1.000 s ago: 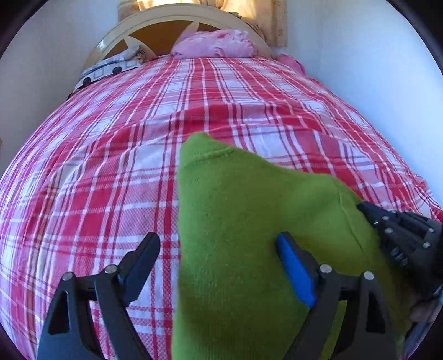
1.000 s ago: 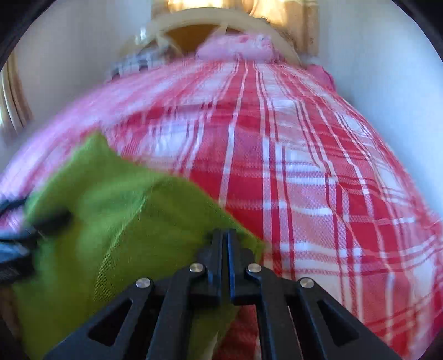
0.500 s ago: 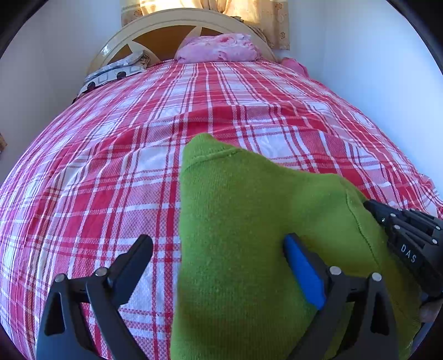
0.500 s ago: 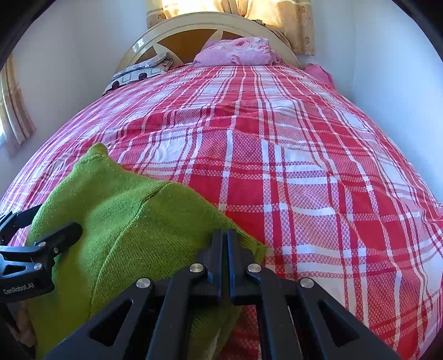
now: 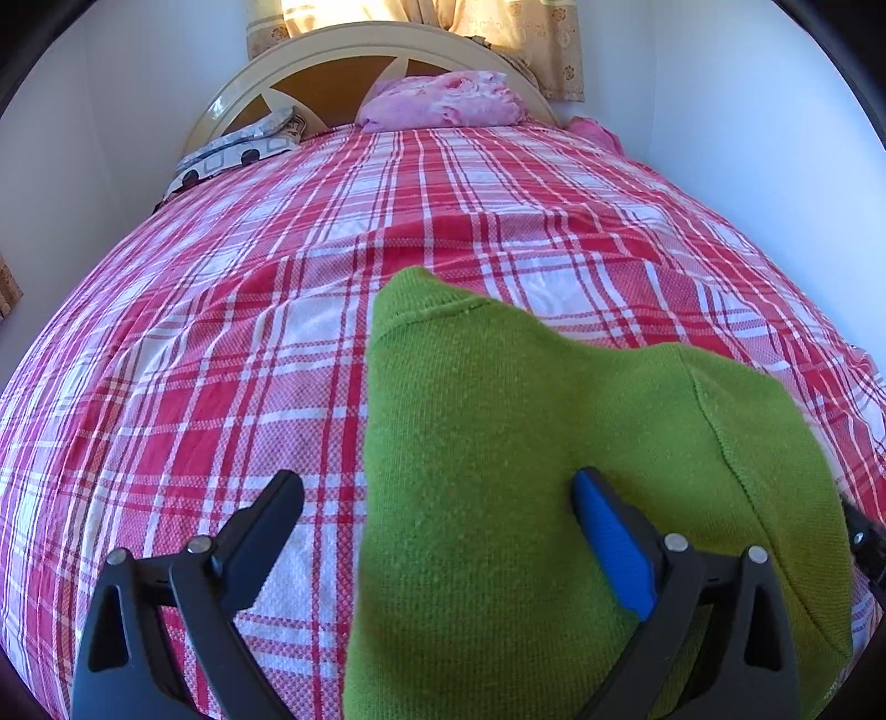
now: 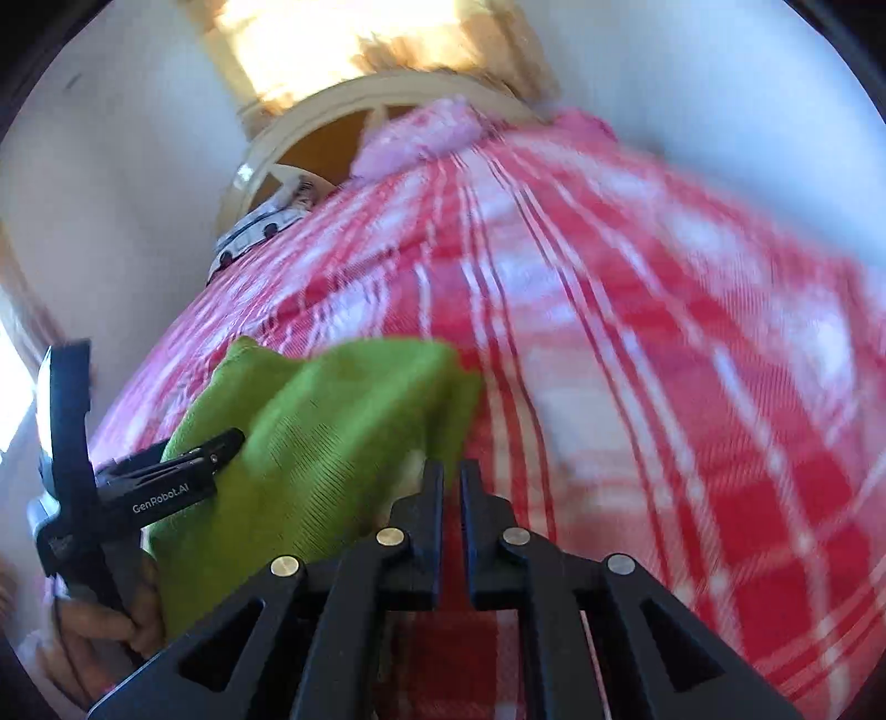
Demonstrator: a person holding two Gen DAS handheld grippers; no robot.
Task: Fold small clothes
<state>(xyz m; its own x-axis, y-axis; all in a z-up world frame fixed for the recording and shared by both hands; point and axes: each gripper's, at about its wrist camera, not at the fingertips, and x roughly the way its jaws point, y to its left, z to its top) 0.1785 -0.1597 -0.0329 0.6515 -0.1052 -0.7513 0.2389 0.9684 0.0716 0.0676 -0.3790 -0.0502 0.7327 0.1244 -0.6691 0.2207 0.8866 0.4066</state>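
- Leftmost, in the left wrist view, the left gripper [image 5: 437,501] has its fingers spread wide: one black finger [image 5: 266,531] sits over the checked bedspread [image 5: 194,399], and the blue-padded finger [image 5: 609,537] sits over the cloth.
- Nothing is pinched between those fingers; the left edge of the green knitted garment [image 5: 498,471] runs through the gap between them.
- Spread flat on the bedspread, the garment fills the lower middle and right of that view, one corner pointing up the bed and a stitched seam [image 5: 720,437] curving down its right part.
- Farther up the bed, a patterned grey-and-white pillow [image 5: 238,152] lies at the left of the cream headboard [image 5: 387,50], and a pink bundle of cloth [image 5: 443,99] lies just right of it, with a curtain [image 5: 498,33] behind.
- At the far right edge of the same view, a small black part of the other tool shows just beside the garment.
- Moving to the right wrist view, which is blurred, the left gripper [image 6: 221,448] appears at the left with a hand [image 6: 105,615] around its handle, its tip resting on the green garment [image 6: 310,443].
- Here one part of the garment looks raised off the bedspread [image 6: 664,387], bunched toward the middle of the view.
- Lastly, the right gripper [image 6: 451,476] has its fingers nearly pressed together with only a thin slit between them; the garment's edge lies just beside the left fingertip, and I cannot tell whether any cloth is pinched.
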